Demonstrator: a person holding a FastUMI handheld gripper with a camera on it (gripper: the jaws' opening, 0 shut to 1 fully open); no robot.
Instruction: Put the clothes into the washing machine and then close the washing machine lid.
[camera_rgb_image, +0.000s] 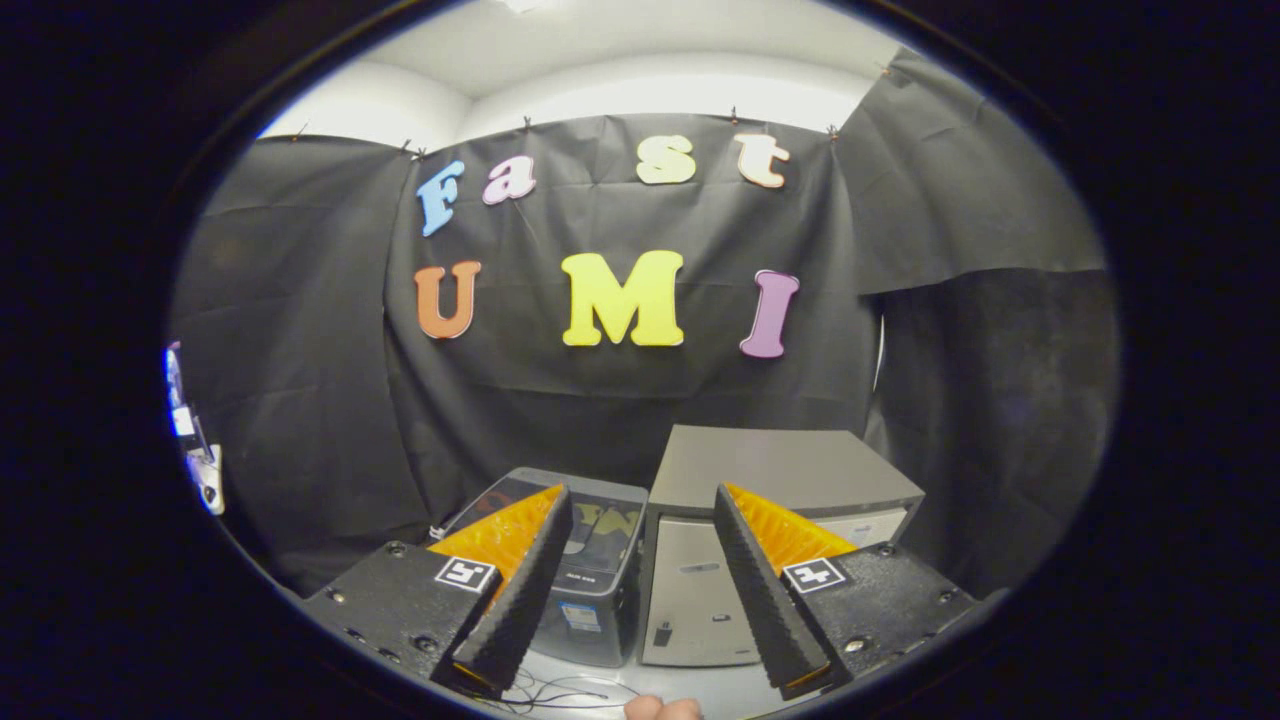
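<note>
Jaws (640, 590) wide open, empty, two appliances beyond: dark washing machine (590, 580), grey box (780, 510).

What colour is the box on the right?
The box beyond the open gripper is grey, clearest in the gripper view.

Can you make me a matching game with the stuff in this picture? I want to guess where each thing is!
Things:
1. tool
2. dark box with a glossy lid
3. pale grey cabinet
4. fingertip

Places or states:
A. on the right beyond the fingers, taller
B. open, holding nothing
C. nearest the camera, below the gap between the fingers
D. on the left beyond the fingers, lower

Pairs: 1-B, 2-D, 3-A, 4-C
</note>
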